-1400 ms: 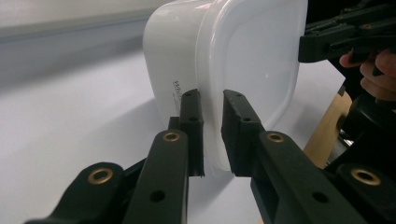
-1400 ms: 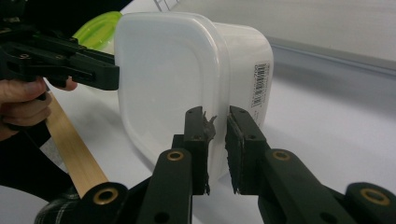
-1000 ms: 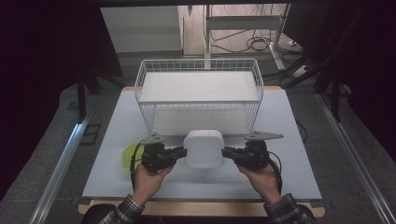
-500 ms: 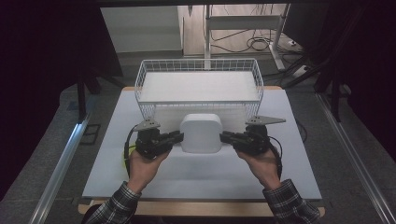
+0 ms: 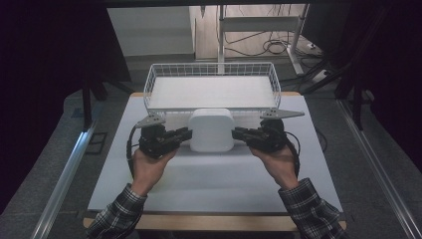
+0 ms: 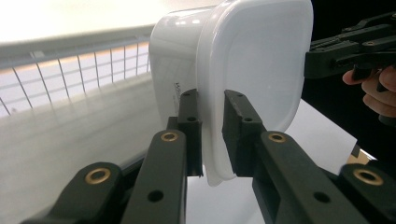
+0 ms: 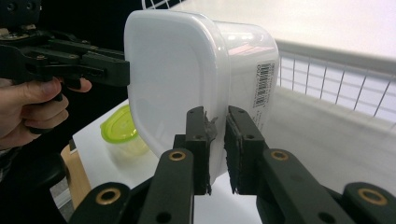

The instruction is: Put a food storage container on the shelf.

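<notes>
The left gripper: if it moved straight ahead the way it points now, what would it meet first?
The left gripper already clamps the rim of the white container, so the container comes first. Beyond it, probably the right gripper on the opposite rim; depth is uncertain.

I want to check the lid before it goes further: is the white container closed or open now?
Closed. The white container has its lid seated on the body all around, and both grippers clamp its rim.
</notes>
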The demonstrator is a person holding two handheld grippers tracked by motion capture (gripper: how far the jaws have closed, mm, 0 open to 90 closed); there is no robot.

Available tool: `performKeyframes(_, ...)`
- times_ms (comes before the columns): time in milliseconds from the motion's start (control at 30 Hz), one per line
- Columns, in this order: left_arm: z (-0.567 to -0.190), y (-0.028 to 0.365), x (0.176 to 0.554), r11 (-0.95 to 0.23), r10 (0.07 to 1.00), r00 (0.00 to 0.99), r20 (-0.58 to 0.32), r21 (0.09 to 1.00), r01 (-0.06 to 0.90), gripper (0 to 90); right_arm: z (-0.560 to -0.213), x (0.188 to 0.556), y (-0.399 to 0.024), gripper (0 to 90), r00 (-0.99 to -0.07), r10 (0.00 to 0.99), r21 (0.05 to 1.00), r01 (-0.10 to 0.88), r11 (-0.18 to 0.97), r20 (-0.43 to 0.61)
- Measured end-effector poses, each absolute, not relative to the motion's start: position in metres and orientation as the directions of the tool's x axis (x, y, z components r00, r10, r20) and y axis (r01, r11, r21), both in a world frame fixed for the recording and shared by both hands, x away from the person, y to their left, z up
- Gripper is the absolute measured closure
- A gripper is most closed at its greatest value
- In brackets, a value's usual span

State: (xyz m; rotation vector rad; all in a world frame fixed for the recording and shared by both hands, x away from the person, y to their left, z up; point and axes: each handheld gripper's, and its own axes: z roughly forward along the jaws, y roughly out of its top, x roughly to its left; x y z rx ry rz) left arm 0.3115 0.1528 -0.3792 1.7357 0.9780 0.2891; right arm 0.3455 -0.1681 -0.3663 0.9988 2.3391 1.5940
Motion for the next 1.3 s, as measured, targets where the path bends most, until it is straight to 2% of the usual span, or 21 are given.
performKeyframes(633, -0.334, 0.159, 0.339, -0.07, 0.734, 0.634, -0.243, 0.902, 0.427, 78.6, -0.326, 0.376, -0.163, 79.9, -0.773, 0.58, 0.889, 0.424, 0.172, 0.257)
performKeyframes(1300, -0.32, 0.163, 0.388, -0.004, 0.718, 0.619, -0.319, 0.887, 0.462, 78.4, -0.301, 0.417, -0.159, 79.9, -0.743, 0.608, 0.888, 0.441, 0.132, 0.279)
